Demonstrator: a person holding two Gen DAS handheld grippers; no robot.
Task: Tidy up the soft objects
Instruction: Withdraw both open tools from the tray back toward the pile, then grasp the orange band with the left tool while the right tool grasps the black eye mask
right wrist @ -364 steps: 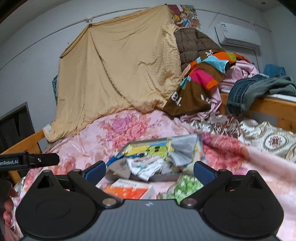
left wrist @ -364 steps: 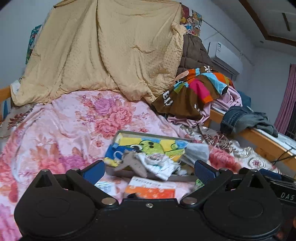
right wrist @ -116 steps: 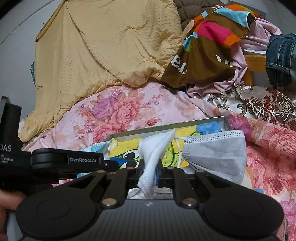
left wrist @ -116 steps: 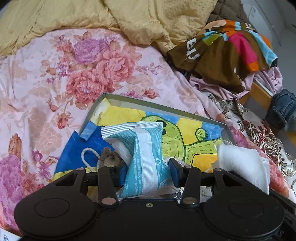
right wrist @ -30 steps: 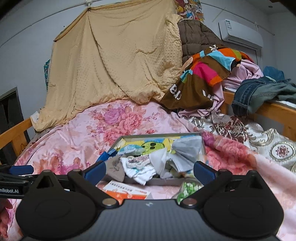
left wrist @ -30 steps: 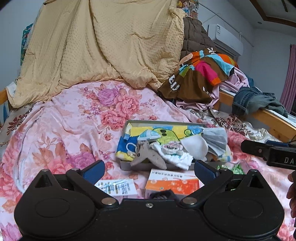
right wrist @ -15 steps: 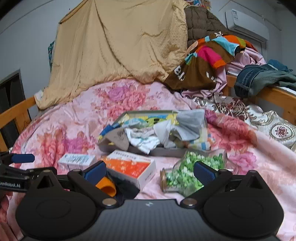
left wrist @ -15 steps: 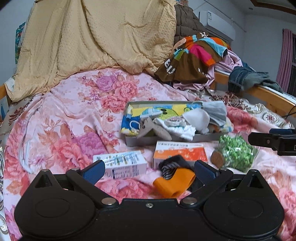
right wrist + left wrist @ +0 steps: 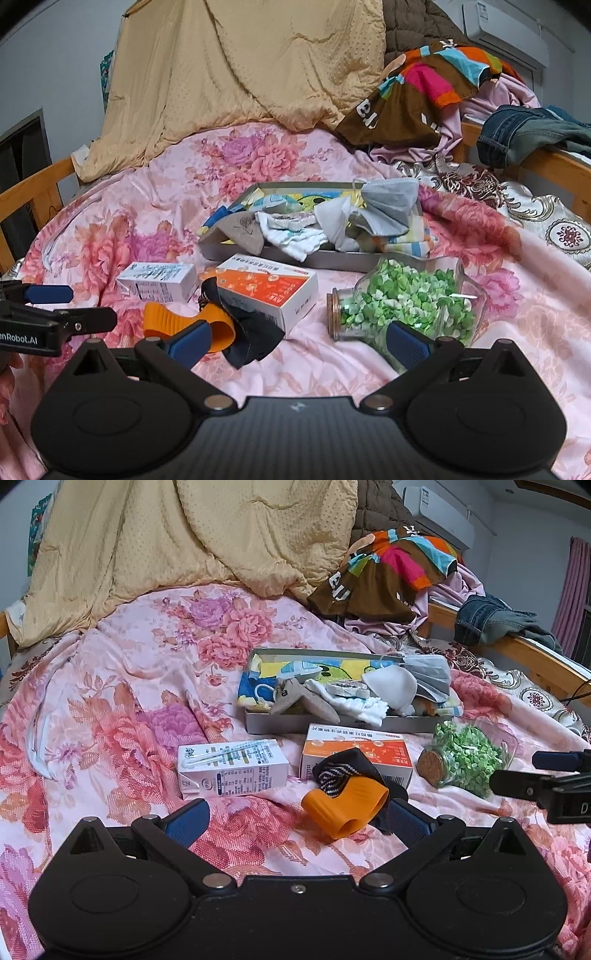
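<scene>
Orange rubbery sleeve point(image 9: 345, 805) with a dark striped cloth point(image 9: 338, 771) tucked in it lies on the floral bedspread point(image 9: 122, 701), just ahead of the left gripper point(image 9: 295, 818), whose jaws stand wide and hold nothing; the right gripper point(image 9: 297, 338) is likewise spread wide and empty; the shallow tray point(image 9: 332, 723) beyond already carries a grey mask point(image 9: 430, 674), white cloths and a small plush; I judge this cloth bundle is the next soft thing to gather, so close on the fabric itself, low and centred, then lift clear before carrying it over; the orange box point(image 9: 356, 751) touches the bundle and sits between it and the tray; the milk carton point(image 9: 232, 771) and the corked jar of green bits point(image 9: 465, 758) lie beside it, hard things best left alone
</scene>
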